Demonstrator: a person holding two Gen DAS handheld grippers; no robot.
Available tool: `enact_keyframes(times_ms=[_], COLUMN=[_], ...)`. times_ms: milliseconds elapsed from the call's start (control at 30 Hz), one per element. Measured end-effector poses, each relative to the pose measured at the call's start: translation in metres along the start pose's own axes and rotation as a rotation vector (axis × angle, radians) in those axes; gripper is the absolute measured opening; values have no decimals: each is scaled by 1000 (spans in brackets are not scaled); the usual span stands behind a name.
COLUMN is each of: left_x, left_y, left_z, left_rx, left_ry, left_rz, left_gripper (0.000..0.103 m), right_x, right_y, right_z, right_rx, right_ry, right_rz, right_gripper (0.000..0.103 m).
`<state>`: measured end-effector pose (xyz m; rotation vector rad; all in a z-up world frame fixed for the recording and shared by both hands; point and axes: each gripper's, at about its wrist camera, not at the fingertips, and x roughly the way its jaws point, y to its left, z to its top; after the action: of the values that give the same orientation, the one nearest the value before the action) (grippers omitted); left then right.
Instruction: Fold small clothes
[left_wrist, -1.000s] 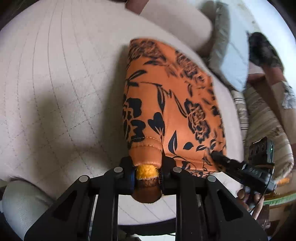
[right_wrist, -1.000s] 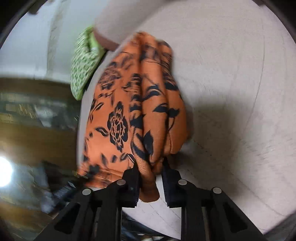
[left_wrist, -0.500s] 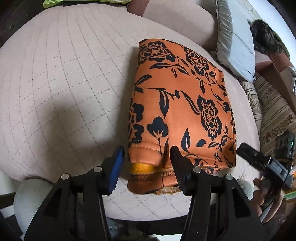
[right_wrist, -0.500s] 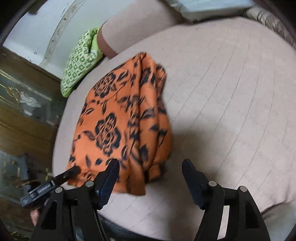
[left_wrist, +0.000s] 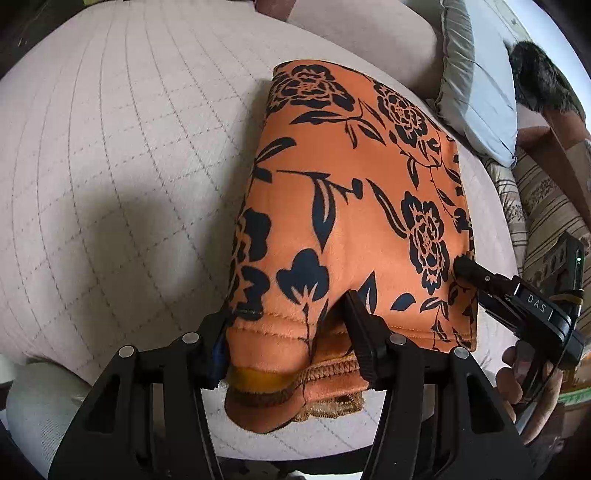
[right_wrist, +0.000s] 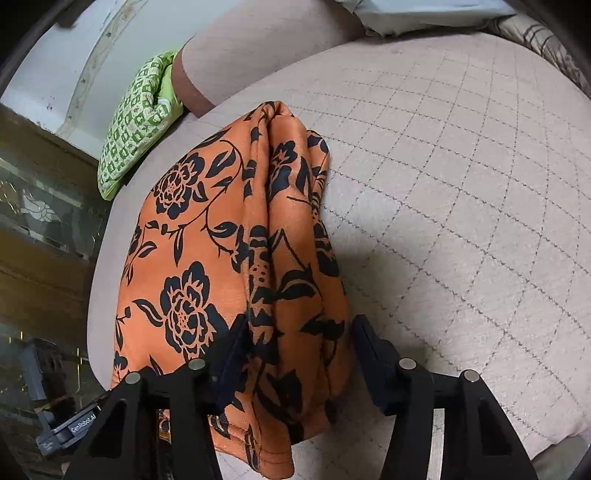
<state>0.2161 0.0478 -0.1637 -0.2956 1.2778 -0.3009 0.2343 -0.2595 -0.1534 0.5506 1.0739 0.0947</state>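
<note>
Both my tongs have let go: left gripper opening, right gripper closing, each astride the orange garment, folded lengthwise from bottom centre toward upper frame on the cushion.

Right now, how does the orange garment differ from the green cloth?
The orange garment has black flowers; the green cloth has small pale checks. The orange garment lies folded near the camera; the green cloth sits at the cushion's far edge. Both are soft fabric.
</note>
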Motion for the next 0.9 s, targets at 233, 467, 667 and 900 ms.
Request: enact_keyframes(times_ms=[233, 467, 667, 900], left_x=[8, 11, 11, 11], left_y=[-5, -6, -7, -9], left_z=[6, 7, 5, 6], left_rx=[-9, -11, -12, -11], left_ry=[1, -9, -13, -14], left_rz=[14, 23, 32, 46], left_gripper=[55, 55, 55, 55], right_x=[1, 3, 2, 3], right_y=[14, 20, 27, 27], right_z=[-3, -6, -9, -10], right_rx=[-55, -73, -76, -57], right_ry=[-25, -32, -41, -41], right_rz=[-49, -70, -94, -85], right_gripper=[40, 36, 33, 32])
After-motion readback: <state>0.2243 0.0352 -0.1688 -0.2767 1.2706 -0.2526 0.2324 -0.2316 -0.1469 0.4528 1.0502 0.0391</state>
